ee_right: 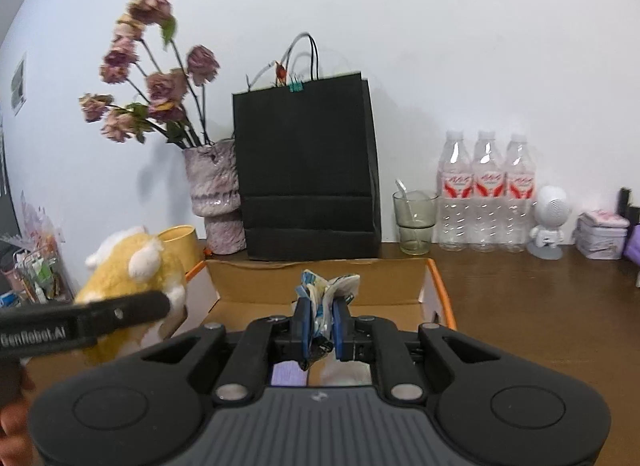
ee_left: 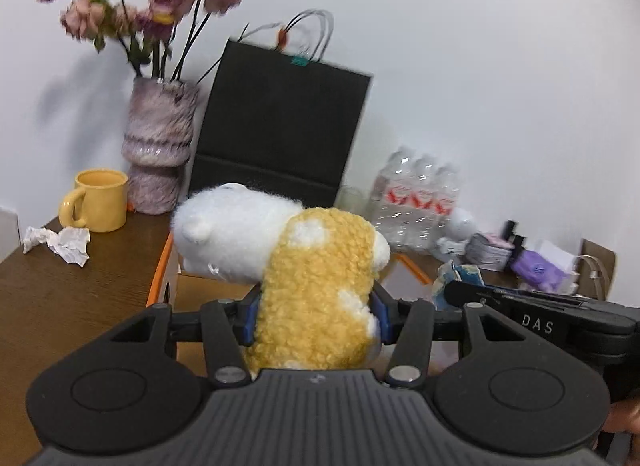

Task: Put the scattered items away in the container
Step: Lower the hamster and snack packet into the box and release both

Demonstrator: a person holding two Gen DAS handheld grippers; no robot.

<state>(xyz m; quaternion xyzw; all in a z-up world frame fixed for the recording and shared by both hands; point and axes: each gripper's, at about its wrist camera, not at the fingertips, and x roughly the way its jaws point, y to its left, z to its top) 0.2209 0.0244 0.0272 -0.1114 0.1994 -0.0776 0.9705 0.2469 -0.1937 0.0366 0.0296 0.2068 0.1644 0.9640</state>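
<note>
My left gripper (ee_left: pixel 316 316) is shut on a yellow and white plush toy (ee_left: pixel 304 266) and holds it over the left side of an open cardboard box with orange edges (ee_left: pixel 160 278). The toy also shows in the right wrist view (ee_right: pixel 132 274), at the box's left wall. My right gripper (ee_right: pixel 321 326) is shut on a crumpled blue and white wrapper (ee_right: pixel 326 290) and holds it above the box (ee_right: pixel 436 290). The wrapper also shows in the left wrist view (ee_left: pixel 456 274). A crumpled white paper (ee_left: pixel 58 244) lies on the table at the left.
On the brown table stand a yellow mug (ee_left: pixel 98 201), a pink vase of dried flowers (ee_right: pixel 216 193), a black paper bag (ee_right: pixel 308 169), a glass with a spoon (ee_right: pixel 414 221), three water bottles (ee_right: pixel 486 193), a white figurine (ee_right: pixel 550 221) and a tin (ee_right: pixel 602 236).
</note>
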